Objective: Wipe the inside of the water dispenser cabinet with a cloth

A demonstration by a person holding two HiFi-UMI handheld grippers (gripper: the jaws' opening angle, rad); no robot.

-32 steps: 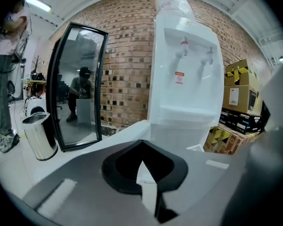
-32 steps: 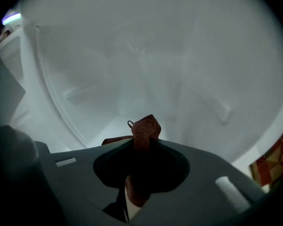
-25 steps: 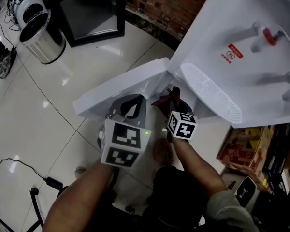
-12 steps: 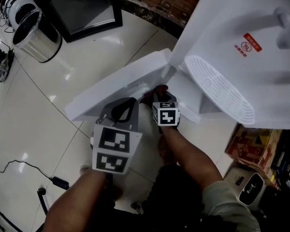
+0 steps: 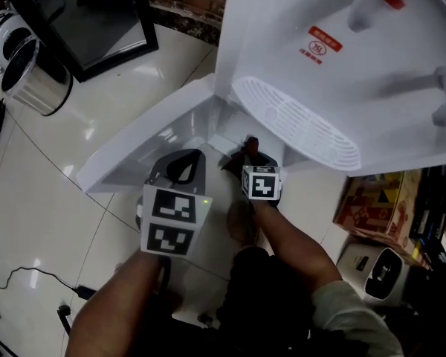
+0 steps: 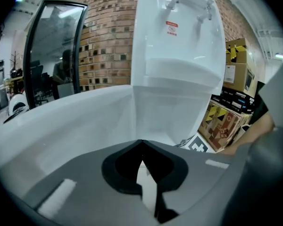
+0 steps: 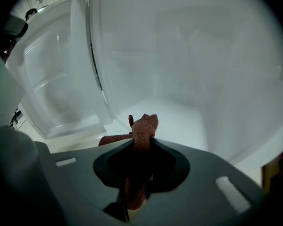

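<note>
The white water dispenser stands at the upper right of the head view, its cabinet door swung open to the left. My right gripper is at the cabinet's opening under the drip tray, shut on a dark red cloth. In the right gripper view the cloth bunches out past the right gripper, just above the white cabinet floor. My left gripper hangs beside it, shut and holding nothing, and the left gripper faces the door's inner side.
A metal bin and a black-framed glass panel stand at the upper left on the tiled floor. Cardboard boxes and a small appliance crowd the right of the dispenser. A cable lies at the lower left.
Both grippers have sunk, the right one more, taking the cloth down into the cabinet's opening. The head view has swung, so the dispenser sits higher and further left.
</note>
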